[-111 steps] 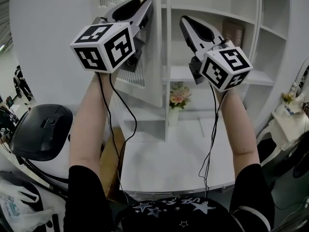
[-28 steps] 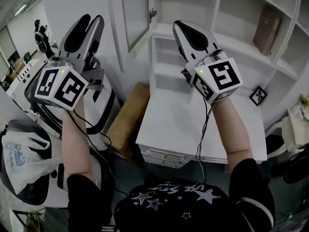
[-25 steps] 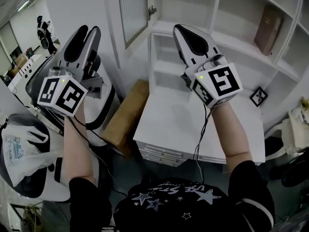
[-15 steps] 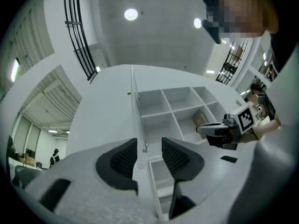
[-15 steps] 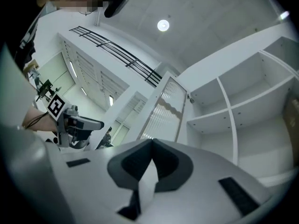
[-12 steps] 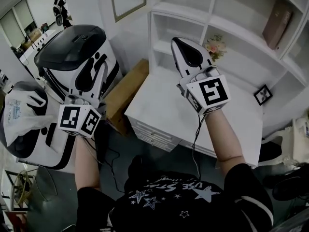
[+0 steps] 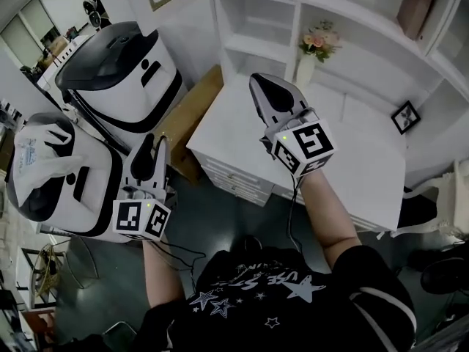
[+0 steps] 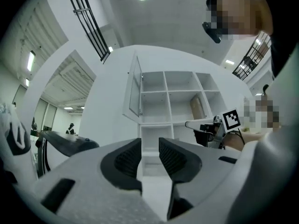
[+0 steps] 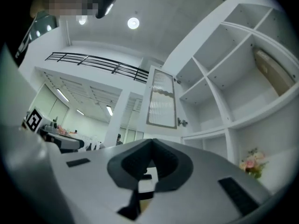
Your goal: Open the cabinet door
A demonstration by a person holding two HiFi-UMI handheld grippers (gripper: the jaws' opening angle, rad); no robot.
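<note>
Left gripper [image 7: 152, 142] down low beside two white, dark-topped machines [image 7: 121, 68], off the left edge of the worktop [image 7: 352, 156]. Jaws a narrow gap apart, just been closing, nothing between them. Right gripper [image 7: 258, 83] raised over the worktop, pointing toward the white shelf unit [image 7: 256, 20]; jaws pressed together at the tips, pinching nothing. Cabinet door [image 9: 162, 99], ribbed glass in a white frame, swung out from the shelf unit's upper left, small knob [image 9: 181, 122] at its edge; well apart from both grippers. Vase of pink flowers [image 7: 314, 46] in a lower shelf bay, small black picture frame [image 7: 405, 116] at the worktop's far right, brown cardboard box [image 7: 192, 112] on the floor just beside the worktop.
</note>
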